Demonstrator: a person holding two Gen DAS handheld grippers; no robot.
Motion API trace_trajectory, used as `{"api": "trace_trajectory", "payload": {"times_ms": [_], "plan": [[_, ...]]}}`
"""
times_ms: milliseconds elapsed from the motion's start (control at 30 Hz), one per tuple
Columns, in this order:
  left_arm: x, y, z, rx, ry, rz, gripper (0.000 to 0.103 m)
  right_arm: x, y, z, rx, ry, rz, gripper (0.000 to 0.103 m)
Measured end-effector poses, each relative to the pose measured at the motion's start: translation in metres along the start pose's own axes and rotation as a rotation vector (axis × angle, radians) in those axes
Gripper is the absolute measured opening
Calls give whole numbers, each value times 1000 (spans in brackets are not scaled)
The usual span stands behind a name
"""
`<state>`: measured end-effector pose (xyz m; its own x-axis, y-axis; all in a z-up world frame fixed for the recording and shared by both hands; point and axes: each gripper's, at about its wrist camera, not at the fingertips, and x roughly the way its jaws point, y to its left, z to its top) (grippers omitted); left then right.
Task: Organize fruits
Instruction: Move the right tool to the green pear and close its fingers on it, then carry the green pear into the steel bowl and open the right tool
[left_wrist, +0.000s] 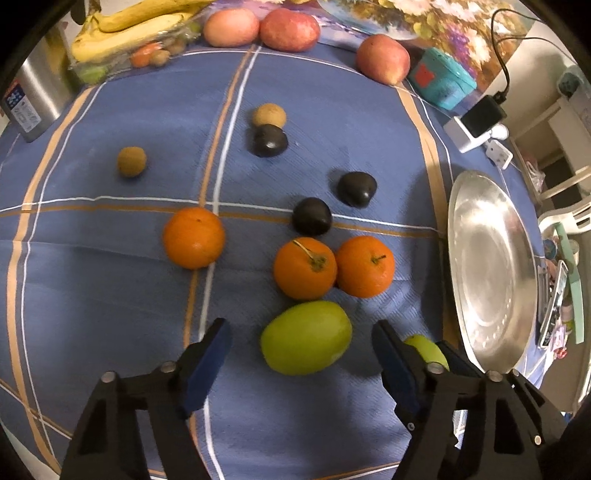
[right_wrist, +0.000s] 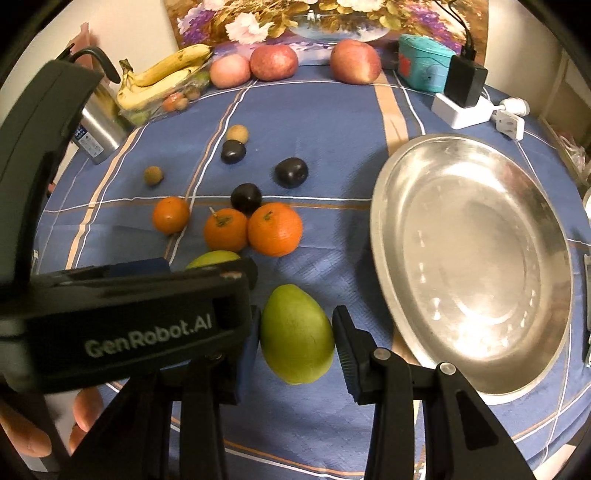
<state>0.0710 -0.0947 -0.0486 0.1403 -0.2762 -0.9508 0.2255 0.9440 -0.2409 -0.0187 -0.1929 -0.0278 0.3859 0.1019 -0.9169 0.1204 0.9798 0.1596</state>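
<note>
In the left wrist view my left gripper (left_wrist: 301, 350) is open, its fingers on either side of a green mango (left_wrist: 306, 338) that lies on the blue cloth. In the right wrist view my right gripper (right_wrist: 295, 339) is shut on a second green mango (right_wrist: 296, 336), which also shows in the left wrist view (left_wrist: 426, 349). Three oranges (left_wrist: 304, 267) (left_wrist: 364, 266) (left_wrist: 194, 237), three dark plums (left_wrist: 311, 216) and two small brown fruits (left_wrist: 131, 161) lie on the cloth. A steel plate (right_wrist: 471, 258) stands to the right.
At the back edge are bananas (right_wrist: 166, 75), three red apples (right_wrist: 273, 62), a steel canister (right_wrist: 98, 125), a teal box (right_wrist: 424, 62) and a charger on a white power strip (right_wrist: 461, 105). The left gripper's body (right_wrist: 122, 325) fills the right wrist view's lower left.
</note>
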Motion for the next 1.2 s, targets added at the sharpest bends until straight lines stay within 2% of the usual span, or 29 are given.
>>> {"api": "trace_trajectory", "payload": {"times_ms": [167, 567, 933, 1100, 1200], "plan": [[5, -5, 1, 4, 10, 4, 55, 1, 3, 3, 0, -6, 6, 42], [-7, 0, -3, 2, -18, -6, 55, -3, 0, 3, 11, -21, 19, 42], [-56, -5, -5, 37, -169, -24, 55, -29, -11, 6, 49, -114, 39, 42], [-65, -16, -4, 64, -209, -40, 55, -38, -32, 7, 109, -149, 28, 42], [-66, -33, -3, 118, -226, -66, 55, -38, -51, 8, 162, -151, -27, 42]]}}
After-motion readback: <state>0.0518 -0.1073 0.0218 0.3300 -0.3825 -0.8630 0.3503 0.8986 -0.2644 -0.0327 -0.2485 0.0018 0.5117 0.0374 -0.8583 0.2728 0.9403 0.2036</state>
